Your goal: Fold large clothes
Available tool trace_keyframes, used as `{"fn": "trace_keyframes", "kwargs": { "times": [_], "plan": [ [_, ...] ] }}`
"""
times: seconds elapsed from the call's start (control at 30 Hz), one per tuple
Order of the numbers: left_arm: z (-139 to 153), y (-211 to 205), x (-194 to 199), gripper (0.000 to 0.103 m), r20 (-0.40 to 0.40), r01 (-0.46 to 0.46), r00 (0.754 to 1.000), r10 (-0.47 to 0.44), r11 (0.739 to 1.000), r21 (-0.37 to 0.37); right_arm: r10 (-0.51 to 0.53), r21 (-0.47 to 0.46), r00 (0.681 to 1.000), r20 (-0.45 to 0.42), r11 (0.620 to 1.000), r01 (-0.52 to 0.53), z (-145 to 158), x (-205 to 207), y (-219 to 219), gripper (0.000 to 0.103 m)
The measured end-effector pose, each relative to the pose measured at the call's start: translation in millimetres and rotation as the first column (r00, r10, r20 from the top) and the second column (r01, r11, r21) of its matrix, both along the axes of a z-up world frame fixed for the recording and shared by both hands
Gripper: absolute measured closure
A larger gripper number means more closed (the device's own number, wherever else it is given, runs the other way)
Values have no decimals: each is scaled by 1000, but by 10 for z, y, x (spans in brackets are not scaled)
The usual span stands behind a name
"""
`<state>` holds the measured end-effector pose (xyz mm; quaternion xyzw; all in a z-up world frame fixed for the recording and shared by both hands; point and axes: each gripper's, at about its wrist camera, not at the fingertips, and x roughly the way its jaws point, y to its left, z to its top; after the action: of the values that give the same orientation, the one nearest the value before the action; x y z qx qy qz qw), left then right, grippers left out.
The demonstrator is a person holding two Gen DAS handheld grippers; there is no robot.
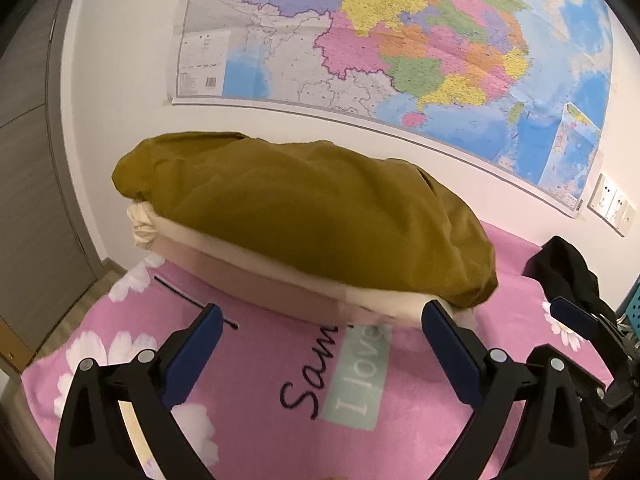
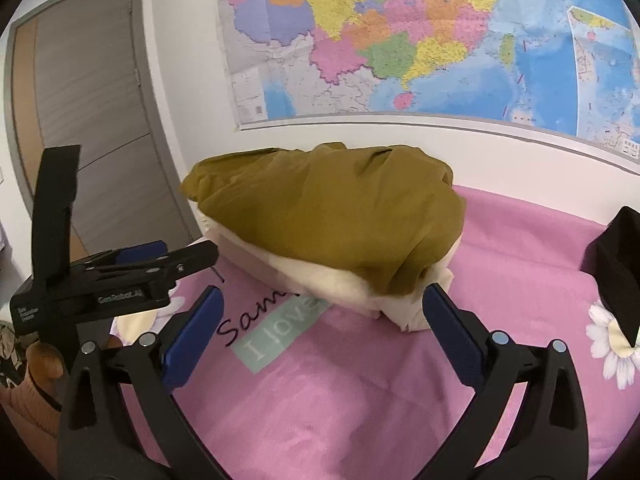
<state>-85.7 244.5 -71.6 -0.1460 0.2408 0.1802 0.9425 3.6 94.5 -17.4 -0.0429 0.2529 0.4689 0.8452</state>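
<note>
1. A white wall carries a large coloured map (image 1: 400,40), with a grey door (image 2: 92,120) off to the left and white wall sockets (image 1: 612,204) to the right
2. Below it lies a pink blanket (image 2: 360,400) printed with white daisies, black script and a pale green "I love" label (image 1: 360,376)
3. The left gripper (image 1: 322,320) hangs over the blanket with its blue-padded jaws spread wide and nothing between them
4. Straight ahead of it sits the stack of folded clothes: an olive-brown garment (image 1: 304,216) on top, a cream garment (image 1: 248,252) under it; the right finger's tip is just beside the stack's near corner, and I cannot tell whether it touches
5. The right gripper (image 2: 324,300) is likewise wide open and empty, with the same stack directly ahead, its cream corner close to the right finger
6. A black garment (image 2: 616,264) lies far to the right of the right gripper, well apart from the stack
7. A thin black strap (image 1: 192,300) lies on the blanket just ahead of the left gripper's left finger
</note>
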Motion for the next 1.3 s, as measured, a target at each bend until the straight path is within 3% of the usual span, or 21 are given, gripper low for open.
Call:
{"fn": "trace_keyframes", "kwargs": {
  "times": [0.47, 1.3],
  "plan": [
    [78, -262, -289, 7, 25, -28, 999, 27, 998, 51, 2, 23, 1000, 14, 1000, -2, 10, -284, -189, 5],
    [119, -386, -437, 7, 40, -49, 998, 45, 994, 100, -12, 42, 1000, 9, 999, 12, 20, -332, -315, 5]
  ]
}}
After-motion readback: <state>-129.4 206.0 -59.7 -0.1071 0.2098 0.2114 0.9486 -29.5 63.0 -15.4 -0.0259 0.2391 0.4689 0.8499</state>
